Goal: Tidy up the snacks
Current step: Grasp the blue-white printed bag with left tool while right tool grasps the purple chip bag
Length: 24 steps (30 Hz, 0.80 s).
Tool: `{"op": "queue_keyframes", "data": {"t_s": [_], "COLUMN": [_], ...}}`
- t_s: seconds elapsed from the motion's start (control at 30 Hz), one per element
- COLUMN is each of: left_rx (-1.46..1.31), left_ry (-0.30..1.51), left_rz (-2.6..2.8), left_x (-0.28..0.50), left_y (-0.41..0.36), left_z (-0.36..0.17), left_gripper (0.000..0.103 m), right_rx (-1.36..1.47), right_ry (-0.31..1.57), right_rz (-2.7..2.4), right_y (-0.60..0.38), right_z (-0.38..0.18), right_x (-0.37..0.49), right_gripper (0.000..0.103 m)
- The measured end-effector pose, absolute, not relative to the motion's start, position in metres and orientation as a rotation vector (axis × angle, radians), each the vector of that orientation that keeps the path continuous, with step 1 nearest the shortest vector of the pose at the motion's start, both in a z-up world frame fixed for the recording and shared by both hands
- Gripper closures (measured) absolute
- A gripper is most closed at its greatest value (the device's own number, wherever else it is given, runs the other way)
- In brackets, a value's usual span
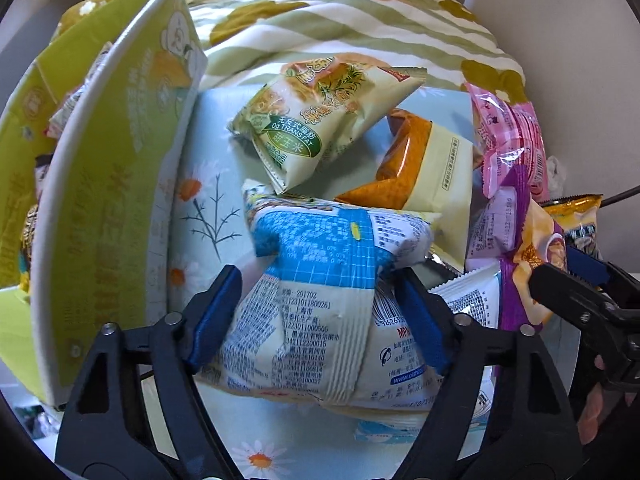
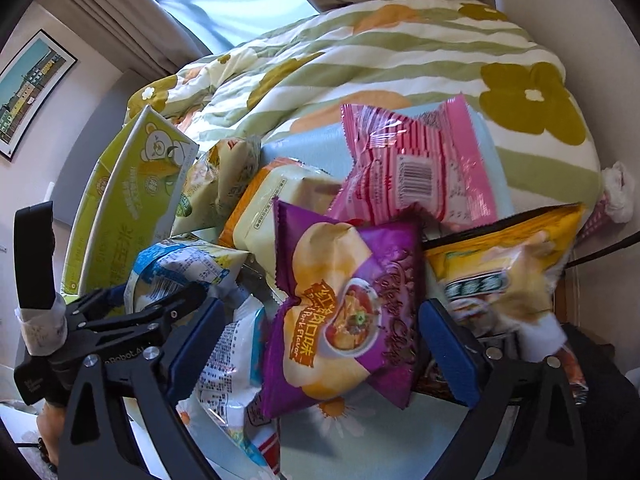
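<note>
Two packets were straddled so they could be lifted toward the green carton at left. The blue-white snack packet was pinched by the left gripper; the purple chip packet lay between the spread right gripper.

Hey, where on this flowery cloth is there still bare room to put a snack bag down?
The barest strip of the floral cloth lies between the green box and the blue-and-white bag. A smaller patch shows just in front of the purple chip bag. Everywhere right of that strip is crowded: green corn bag, orange bag, pink bag, yellow bag overlap.
</note>
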<state>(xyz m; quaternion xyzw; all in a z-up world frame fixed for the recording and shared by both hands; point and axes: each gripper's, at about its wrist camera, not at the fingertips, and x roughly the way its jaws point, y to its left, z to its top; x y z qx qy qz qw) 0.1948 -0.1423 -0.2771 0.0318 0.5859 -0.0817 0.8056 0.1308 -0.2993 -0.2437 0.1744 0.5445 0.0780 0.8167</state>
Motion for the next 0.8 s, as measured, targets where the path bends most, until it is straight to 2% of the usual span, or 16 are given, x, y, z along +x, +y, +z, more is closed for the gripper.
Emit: {"op": "queue_keyframes", "data": {"t_s": [0.03,0.17,0.23,0.47,0.53,0.8], "left_rx": [0.069,0.071,0.059,0.065,0.065,0.075], "left_ry": [1.249,1.245,1.239,1.219,1.212,1.176], "left_rz": [-0.181,-0.183,-0.189,-0.182,-0.183,-0.174], "left_x": [0.194,0.193,0.191,0.183,0.181,0.17], "left_y": [-0.142,-0.141,-0.14,-0.136,-0.135,-0.136], "left_z": [-0.276,-0.272,-0.269,-0.265,-0.264,-0.25], "left_gripper": [0.038,0.044,0.05,0.053,0.054,0.056], "right_rx": [0.368,0.383,0.404,0.466,0.491,0.477], "right_ry": [1.166,1.182,1.19,1.22,1.224,1.202], "right_rz": [0.167,0.166,0.167,0.176,0.178,0.197], "right_y": [-0.297,-0.297,-0.297,-0.295,-0.297,-0.297], "right_z": [-0.245,-0.252,-0.256,-0.269,-0.273,-0.264], "right_x": [0.132,0.135,0.138,0.141,0.142,0.134], "right_gripper": [0.007,0.008,0.011,0.026,0.027,0.043]}}
